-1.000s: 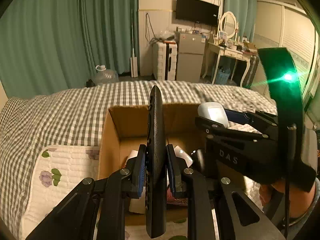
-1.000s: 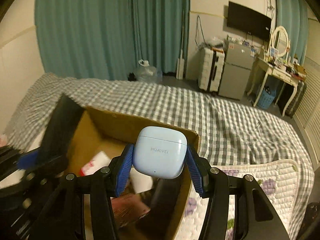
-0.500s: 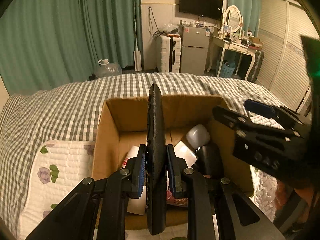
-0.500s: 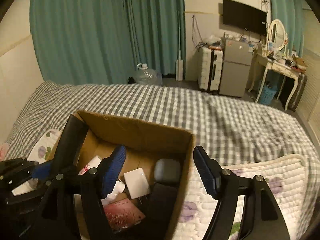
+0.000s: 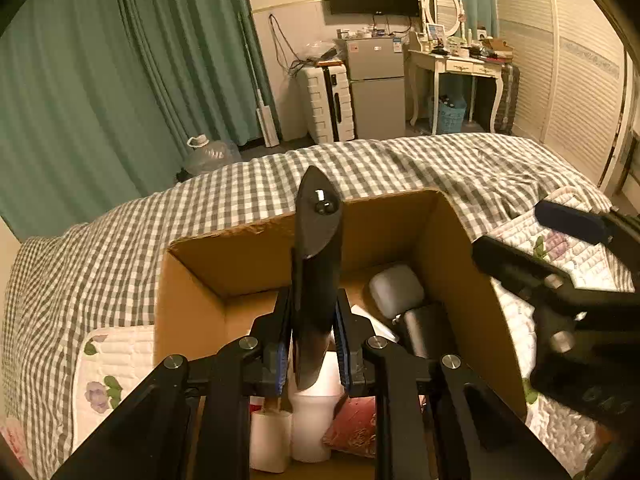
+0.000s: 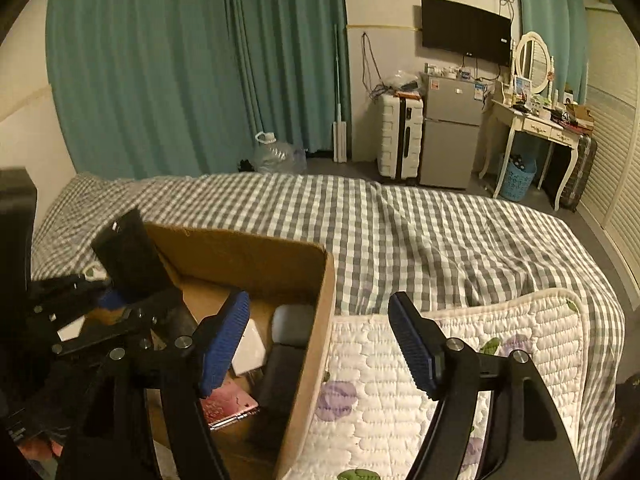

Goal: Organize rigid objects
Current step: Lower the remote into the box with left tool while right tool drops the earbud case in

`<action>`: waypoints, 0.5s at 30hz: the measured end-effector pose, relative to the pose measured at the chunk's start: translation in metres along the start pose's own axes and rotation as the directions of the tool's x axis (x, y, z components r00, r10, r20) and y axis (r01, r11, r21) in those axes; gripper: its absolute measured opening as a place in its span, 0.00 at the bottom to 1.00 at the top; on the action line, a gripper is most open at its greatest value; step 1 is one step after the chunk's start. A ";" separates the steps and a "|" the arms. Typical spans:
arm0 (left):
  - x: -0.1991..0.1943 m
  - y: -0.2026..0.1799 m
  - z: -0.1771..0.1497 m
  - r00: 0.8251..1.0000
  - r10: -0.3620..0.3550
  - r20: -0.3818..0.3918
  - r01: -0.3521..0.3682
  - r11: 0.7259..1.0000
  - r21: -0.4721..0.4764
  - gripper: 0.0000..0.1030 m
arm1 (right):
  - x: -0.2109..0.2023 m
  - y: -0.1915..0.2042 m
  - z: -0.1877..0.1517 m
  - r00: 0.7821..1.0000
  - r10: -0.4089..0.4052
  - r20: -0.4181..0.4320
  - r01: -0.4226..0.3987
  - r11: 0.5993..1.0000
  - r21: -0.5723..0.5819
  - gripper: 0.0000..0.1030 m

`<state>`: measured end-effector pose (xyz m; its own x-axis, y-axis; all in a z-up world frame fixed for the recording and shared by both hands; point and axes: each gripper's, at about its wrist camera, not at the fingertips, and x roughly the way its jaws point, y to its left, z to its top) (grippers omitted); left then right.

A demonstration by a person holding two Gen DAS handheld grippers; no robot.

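Checked bedding covers the bed (image 6: 420, 232) under both tools. Left tool (image 5: 312, 344) is clamped on a black remote control (image 5: 316, 280), held upright over the cardboard box (image 5: 192, 304). Right tool (image 6: 320, 344) is spread wide with nothing between its blue pads (image 6: 412, 344), straddling the box's right wall. Inside the box lie a pale earbud case (image 5: 396, 288), white bottles (image 5: 312, 416) and a red packet (image 6: 228, 404).

Left wrist view looks forward and down from close above the near edge of the box (image 5: 192, 316), facing across the bed (image 5: 400, 164) toward the curtain (image 5: 100, 80). Right wrist view sits close at the box's right wall (image 6: 316, 344), facing likewise. Both share box, bed, curtain, TV (image 6: 466, 30).
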<state>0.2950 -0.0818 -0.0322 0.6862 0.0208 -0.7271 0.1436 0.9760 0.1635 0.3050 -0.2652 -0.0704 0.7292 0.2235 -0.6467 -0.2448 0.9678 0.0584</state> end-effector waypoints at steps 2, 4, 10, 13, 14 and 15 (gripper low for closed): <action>0.001 -0.001 0.000 1.000 -0.004 0.005 0.004 1.000 0.003 0.23 | 0.003 -0.001 -0.002 1.000 -0.004 -0.012 0.004 1.000 0.001 0.69; 0.002 0.000 -0.001 1.000 -0.006 -0.004 0.006 1.000 -0.004 0.33 | 0.004 -0.002 -0.003 1.000 -0.006 -0.016 0.006 1.000 0.008 0.70; -0.012 0.003 -0.004 1.000 0.013 0.023 -0.013 1.000 -0.004 0.58 | -0.006 -0.009 -0.003 1.000 -0.005 0.016 0.005 0.999 0.042 0.75; -0.023 0.009 -0.001 0.998 0.025 0.050 -0.024 1.000 -0.015 0.58 | -0.011 -0.010 -0.002 1.000 -0.008 0.030 0.007 0.999 0.051 0.75; -0.028 0.011 0.000 0.998 0.024 0.059 -0.023 0.999 -0.023 0.58 | -0.015 -0.009 -0.002 0.999 -0.017 0.038 0.016 0.999 0.046 0.75; -0.031 0.014 0.000 0.998 0.024 0.066 -0.022 0.999 -0.029 0.58 | -0.017 -0.008 -0.002 0.999 -0.023 0.046 0.022 0.999 0.041 0.75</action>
<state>0.2763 -0.0693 -0.0074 0.7353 0.0298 -0.6771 0.1075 0.9813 0.1599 0.2928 -0.2768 -0.0616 0.7633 0.2058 -0.6124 -0.2027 0.9763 0.0754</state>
